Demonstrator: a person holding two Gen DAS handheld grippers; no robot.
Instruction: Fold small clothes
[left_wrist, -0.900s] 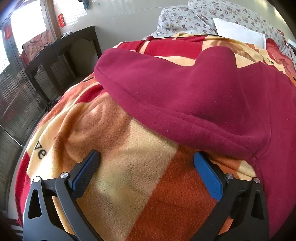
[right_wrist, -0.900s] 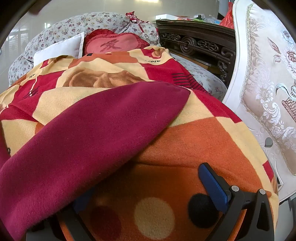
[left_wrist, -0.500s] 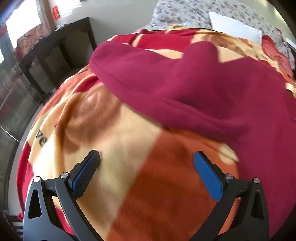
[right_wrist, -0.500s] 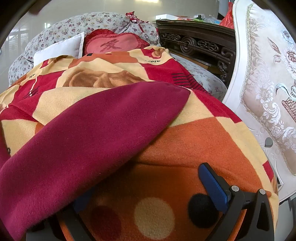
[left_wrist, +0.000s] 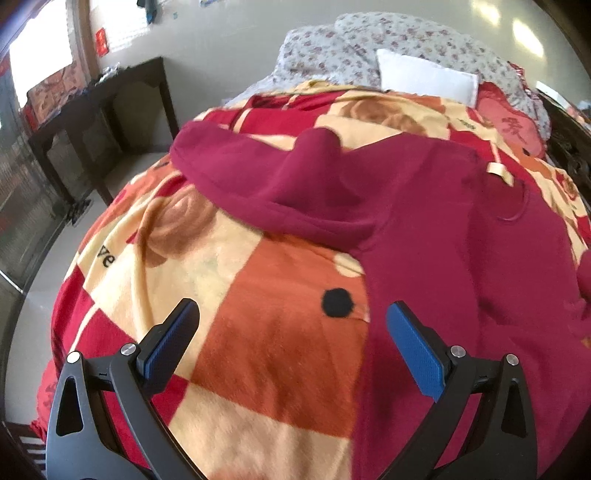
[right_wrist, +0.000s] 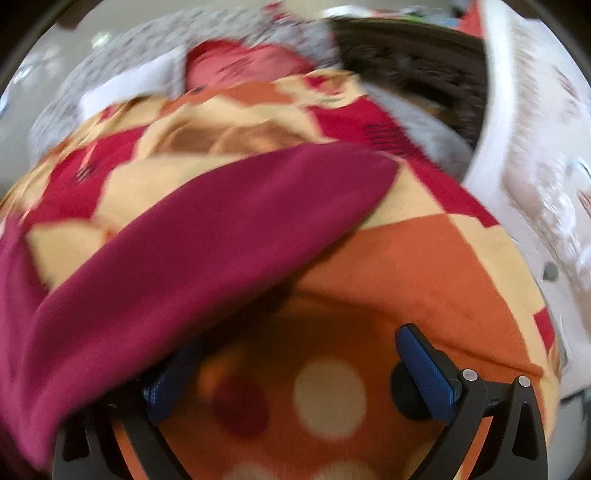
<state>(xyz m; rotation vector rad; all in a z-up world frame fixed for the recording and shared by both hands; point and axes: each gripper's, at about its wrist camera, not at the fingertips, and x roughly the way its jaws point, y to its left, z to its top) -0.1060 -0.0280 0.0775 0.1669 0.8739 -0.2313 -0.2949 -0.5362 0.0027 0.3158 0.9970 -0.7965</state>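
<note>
Only our left wrist view shows the maroon top's (left_wrist: 424, 229) neckline and tan label; the blurred right view shows just one sleeve toward ten o'clock. A white pillow (left_wrist: 424, 79) lies at twelve, a dark table (left_wrist: 110, 107) at ten. The top sprawls unfolded on the patterned blanket (left_wrist: 258, 332). Our left gripper (left_wrist: 295, 332) and right gripper (right_wrist: 299, 373) gape wide, holding nothing, though the sleeve drapes over the right gripper's left finger.

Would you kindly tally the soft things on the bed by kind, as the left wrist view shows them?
Maroon garment: 1
Patterned blanket: 1
White pillow: 1
Red cushion: 1
Floral bedding at the head: 1
Total: 5
</note>
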